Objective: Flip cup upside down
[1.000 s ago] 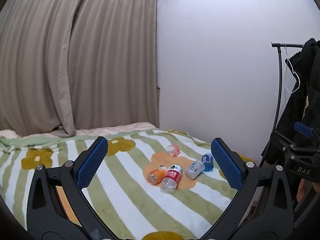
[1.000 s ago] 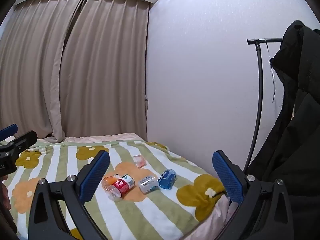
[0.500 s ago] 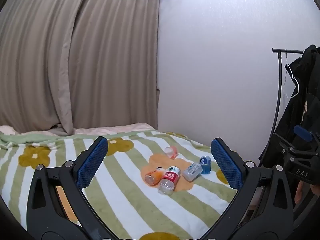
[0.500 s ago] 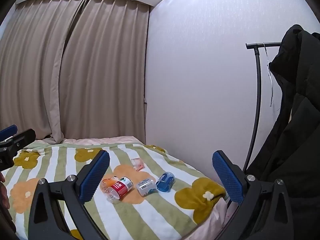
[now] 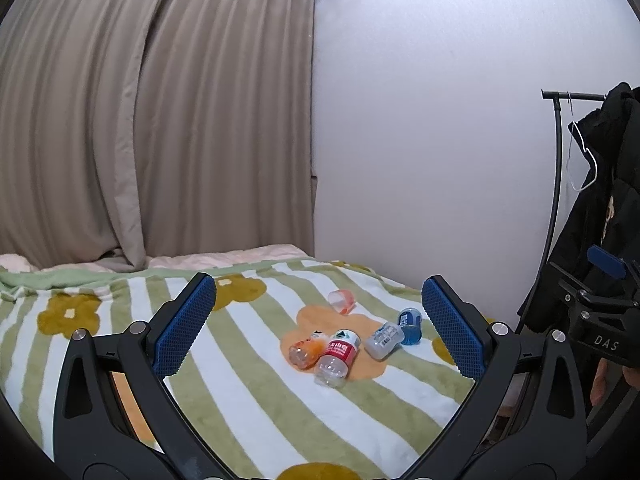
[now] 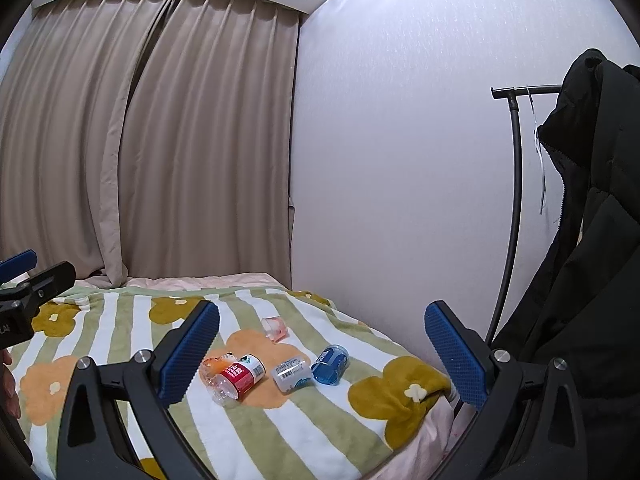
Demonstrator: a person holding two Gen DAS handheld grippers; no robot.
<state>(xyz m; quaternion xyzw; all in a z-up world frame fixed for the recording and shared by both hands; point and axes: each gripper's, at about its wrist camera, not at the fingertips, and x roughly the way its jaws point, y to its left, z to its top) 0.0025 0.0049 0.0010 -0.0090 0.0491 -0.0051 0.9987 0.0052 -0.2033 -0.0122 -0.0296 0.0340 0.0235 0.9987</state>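
Fingers (image 5: 186, 330) on both grippers spread wide, holding nothing. You haven't started: cup (image 5: 342, 301) lies far on the bed (image 5: 248, 392), past the bottles (image 5: 338, 356), untouched.

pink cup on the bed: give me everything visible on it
The pink cup is small, of clear plastic as it looks, with a pink-red tint strongest at its lower end. It sits apart from the four bottles, behind them toward the wall, on the striped blanket at the edge of an orange flower patch. It looks tilted or on its side; which end is the mouth is too small to tell. Nothing but blanket touches it.
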